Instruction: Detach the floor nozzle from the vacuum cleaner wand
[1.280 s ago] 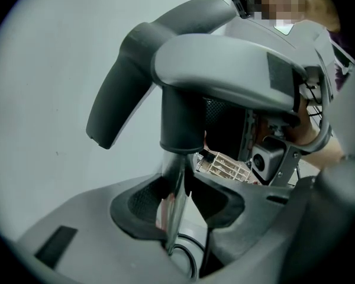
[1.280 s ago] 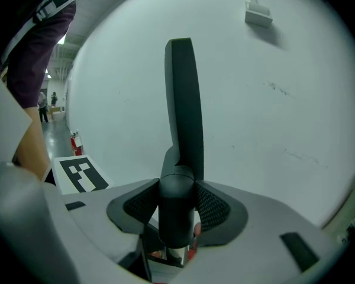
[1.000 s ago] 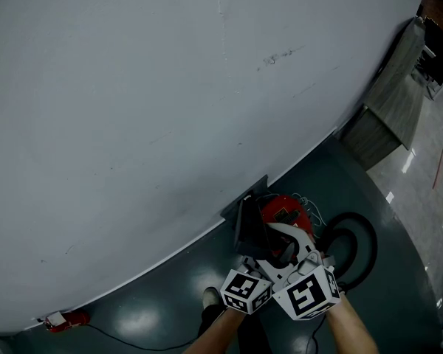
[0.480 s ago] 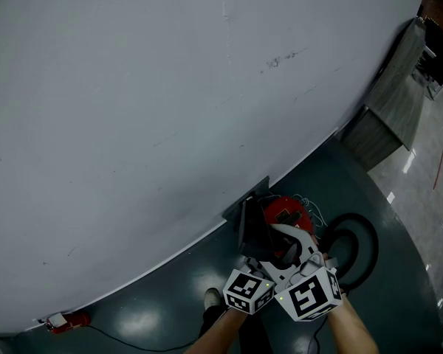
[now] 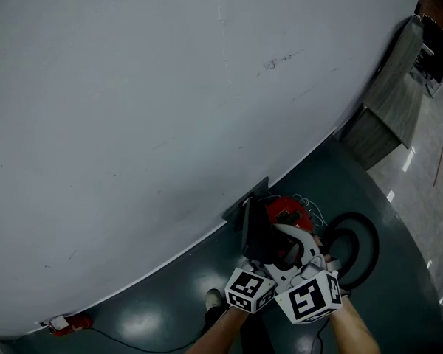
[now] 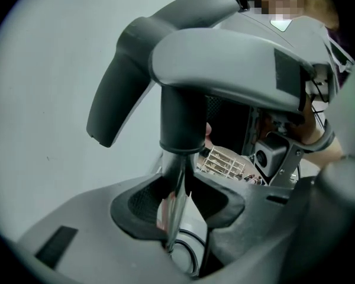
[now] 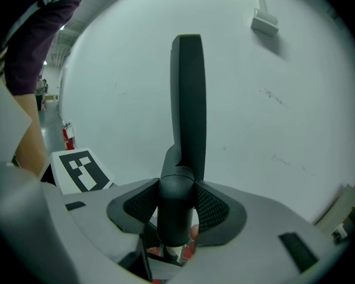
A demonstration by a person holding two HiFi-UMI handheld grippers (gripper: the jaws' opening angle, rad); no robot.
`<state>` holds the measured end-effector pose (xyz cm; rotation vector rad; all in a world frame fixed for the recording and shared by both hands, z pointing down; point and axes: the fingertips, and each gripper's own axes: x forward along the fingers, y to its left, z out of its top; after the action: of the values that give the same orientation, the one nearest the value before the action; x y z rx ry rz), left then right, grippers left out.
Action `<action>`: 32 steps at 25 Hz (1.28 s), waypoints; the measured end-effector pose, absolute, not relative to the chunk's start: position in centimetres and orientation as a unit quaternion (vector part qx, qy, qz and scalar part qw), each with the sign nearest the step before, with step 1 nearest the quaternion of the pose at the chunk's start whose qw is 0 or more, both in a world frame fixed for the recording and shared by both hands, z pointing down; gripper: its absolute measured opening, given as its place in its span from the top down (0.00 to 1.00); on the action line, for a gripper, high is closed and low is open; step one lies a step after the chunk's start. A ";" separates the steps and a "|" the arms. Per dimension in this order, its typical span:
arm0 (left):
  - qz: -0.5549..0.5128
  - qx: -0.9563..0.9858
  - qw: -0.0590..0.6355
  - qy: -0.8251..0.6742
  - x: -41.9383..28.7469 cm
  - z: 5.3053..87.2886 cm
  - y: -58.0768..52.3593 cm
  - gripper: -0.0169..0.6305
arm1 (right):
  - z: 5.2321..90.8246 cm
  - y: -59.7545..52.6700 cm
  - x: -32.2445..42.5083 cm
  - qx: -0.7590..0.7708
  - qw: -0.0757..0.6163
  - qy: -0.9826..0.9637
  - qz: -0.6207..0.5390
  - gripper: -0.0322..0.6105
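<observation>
In the head view both forearms come in from the lower edge of the frame, the left forearm and the right forearm close to each other. The two marker cubes stand side by side at the lower centre, almost touching. The hands are in front of a large white wall that fills the upper left, above a dark green floor.

The left gripper has its jaws pinching the shiny metal wand, which stands upright between the black pads. Just above this grip, the wand goes into the dark neck of the floor nozzle.

The right gripper has its jaws closed on this black neck, one ribbed pad on each side. The nozzle head rises straight up from there to the upper centre of the right gripper view, in front of the wall. At the left of that view one marker cube of the left gripper is visible.

In the head view the nozzle is the dark shape just above the cubes. The red vacuum cleaner body lies on the floor beside it, and the black hose is coiled at the right.
</observation>
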<state>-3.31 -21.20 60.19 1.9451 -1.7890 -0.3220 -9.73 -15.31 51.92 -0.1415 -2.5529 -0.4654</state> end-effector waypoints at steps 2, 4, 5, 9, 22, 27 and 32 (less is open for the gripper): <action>-0.118 0.705 0.243 -0.656 -3.6 60.3 -21.0 0.74 | 51.9 -15.4 -9.7 -0.056 0.263 -0.954 -0.135 0.65; -0.121 0.702 0.245 -0.658 -3.8 60.4 -21.0 0.74 | 51.8 -15.6 -9.8 -0.060 0.258 -0.959 -0.103 0.65; -0.122 0.701 0.246 -0.658 -3.8 60.5 -21.0 0.74 | 51.8 -15.7 -9.8 -0.063 0.257 -0.960 -0.093 0.65; -0.118 0.708 0.245 -0.652 -3.5 60.4 -21.3 0.74 | 51.6 -15.9 -9.8 -0.055 0.269 -0.953 -0.130 0.65; -0.114 0.714 0.249 -0.645 -3.6 60.3 -21.6 0.74 | 51.2 -16.2 -9.8 -0.044 0.272 -0.952 -0.130 0.65; -0.111 0.719 0.249 -0.640 -3.4 60.2 -21.6 0.74 | 51.1 -15.7 -9.9 -0.048 0.265 -0.952 -0.144 0.65; -0.111 0.715 0.253 -0.643 -3.4 60.6 -21.0 0.74 | 48.7 -17.4 -10.8 -0.050 0.237 -0.968 -0.070 0.65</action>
<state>-3.42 -21.01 60.60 1.9436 -1.7474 -0.3014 -10.75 -17.36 48.67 -0.1359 -2.6525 -0.1932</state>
